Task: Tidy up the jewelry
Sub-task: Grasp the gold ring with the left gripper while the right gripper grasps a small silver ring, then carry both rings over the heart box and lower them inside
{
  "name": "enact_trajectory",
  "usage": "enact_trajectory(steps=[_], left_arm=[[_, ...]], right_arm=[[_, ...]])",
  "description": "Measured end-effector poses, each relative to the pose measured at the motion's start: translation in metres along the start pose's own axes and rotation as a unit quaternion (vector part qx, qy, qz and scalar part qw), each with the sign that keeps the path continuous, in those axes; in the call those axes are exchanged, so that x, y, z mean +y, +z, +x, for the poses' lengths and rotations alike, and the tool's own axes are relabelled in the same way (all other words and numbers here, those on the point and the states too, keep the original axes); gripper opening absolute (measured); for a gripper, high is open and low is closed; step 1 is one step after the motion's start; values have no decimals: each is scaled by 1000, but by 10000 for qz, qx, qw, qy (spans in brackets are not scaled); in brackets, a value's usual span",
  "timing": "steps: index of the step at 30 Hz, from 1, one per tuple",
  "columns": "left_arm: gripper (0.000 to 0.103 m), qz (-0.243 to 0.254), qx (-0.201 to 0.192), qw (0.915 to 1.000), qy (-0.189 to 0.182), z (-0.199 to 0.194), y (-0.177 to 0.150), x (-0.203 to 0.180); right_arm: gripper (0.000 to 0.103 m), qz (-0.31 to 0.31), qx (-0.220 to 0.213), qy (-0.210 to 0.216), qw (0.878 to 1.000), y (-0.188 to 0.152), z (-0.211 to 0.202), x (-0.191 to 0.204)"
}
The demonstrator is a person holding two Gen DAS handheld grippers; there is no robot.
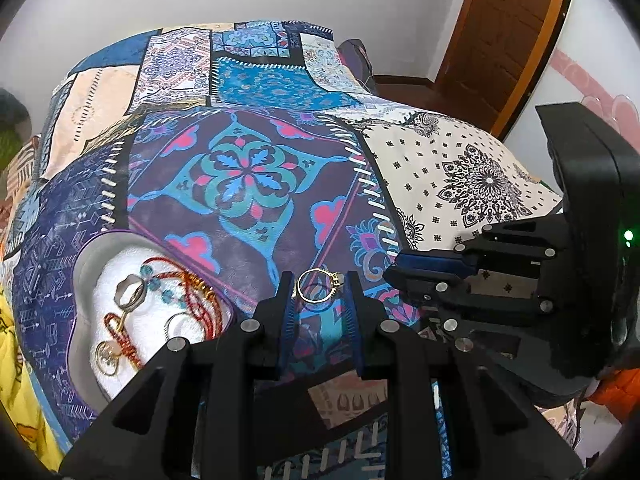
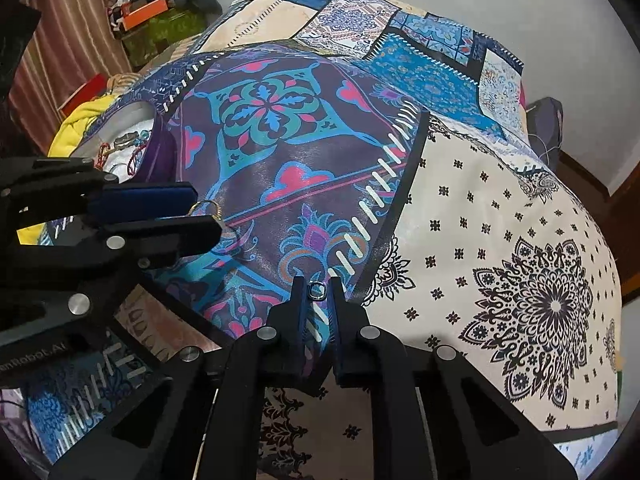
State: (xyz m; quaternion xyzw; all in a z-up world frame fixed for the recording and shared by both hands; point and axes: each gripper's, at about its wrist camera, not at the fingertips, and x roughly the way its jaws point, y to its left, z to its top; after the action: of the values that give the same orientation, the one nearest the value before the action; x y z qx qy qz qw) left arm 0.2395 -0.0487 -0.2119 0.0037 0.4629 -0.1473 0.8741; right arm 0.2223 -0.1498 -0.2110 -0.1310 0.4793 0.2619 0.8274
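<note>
Over the patterned bedspread [image 1: 248, 176], the left gripper [image 1: 319, 286] has its jaws clamped on a gold ring [image 1: 318, 285]. Beside it, the right gripper [image 2: 319, 291] pinches a small silver ring [image 2: 317, 290]. Left of both, a tray [image 1: 82, 276] holds more rings and red bracelets [image 1: 200, 292].

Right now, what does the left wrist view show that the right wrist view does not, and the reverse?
Only the left wrist view shows the tray's whole inside: red cords, turquoise beads, rings.
Only the right wrist view shows a small silver ring pinched in the right tongs.
Both show the gold ring in the left tongs, and the patchwork bedspread.
</note>
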Motion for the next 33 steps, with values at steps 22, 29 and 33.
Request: enact_trajectory(steps=[22,29,33], left_arm=[[23,-139,-812,9960,339,-100,-7,30],[23,-247,-962,9937,520,-122,-14,49],[23,-305,-1016,9925,606,-130,-17,60]], right_arm=[[9,-119,-1022,37,9947,33,-84,47],[9,-197,-1291,226,9912,47,-96,72],[9,-260,-1388,339,9894,53,-97,87]])
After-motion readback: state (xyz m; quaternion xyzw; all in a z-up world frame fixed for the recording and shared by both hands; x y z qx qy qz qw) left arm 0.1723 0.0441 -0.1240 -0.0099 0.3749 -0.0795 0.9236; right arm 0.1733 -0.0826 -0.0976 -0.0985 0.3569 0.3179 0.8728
